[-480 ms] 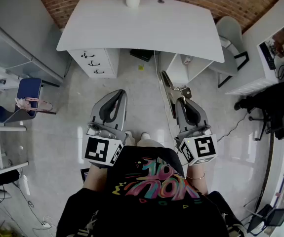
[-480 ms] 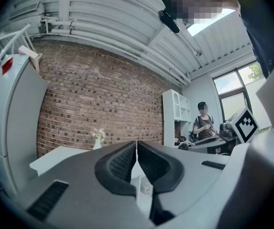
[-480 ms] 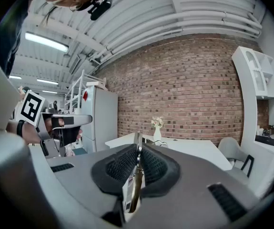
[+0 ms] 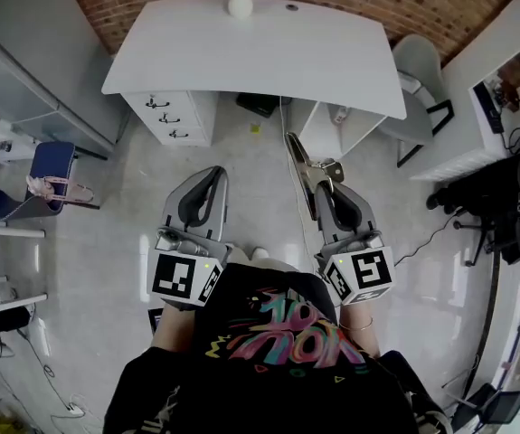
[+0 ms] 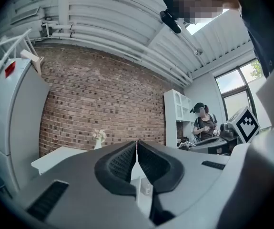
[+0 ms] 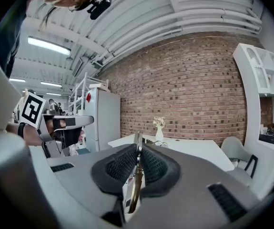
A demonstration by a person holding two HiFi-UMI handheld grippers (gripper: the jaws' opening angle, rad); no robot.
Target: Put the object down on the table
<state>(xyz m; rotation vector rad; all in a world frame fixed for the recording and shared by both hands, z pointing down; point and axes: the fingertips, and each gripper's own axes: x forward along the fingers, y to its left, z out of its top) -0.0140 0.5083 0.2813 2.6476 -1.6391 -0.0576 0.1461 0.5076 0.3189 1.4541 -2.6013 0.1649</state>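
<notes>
Left tool (image 4: 207,174) pressed together on nothing, right tool (image 4: 327,190) pinching thin metal object (image 4: 300,159), which sticks out forward in the air over the floor (image 4: 106,242), short of white bench (image 4: 241,57) ahead.

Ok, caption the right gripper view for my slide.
Right hand-held gripper shut on a thin flat metal tool, facing a white desk with a white flower vase before a red brick wall.

The thin metal object (image 6: 134,189) is partly hidden between the fingers (image 6: 157,168) of the right gripper (image 6: 137,151), so what it is cannot be told. In the head view the top edge cuts off the flowers in the vase (image 4: 241,0) on the table (image 4: 260,52).
</notes>
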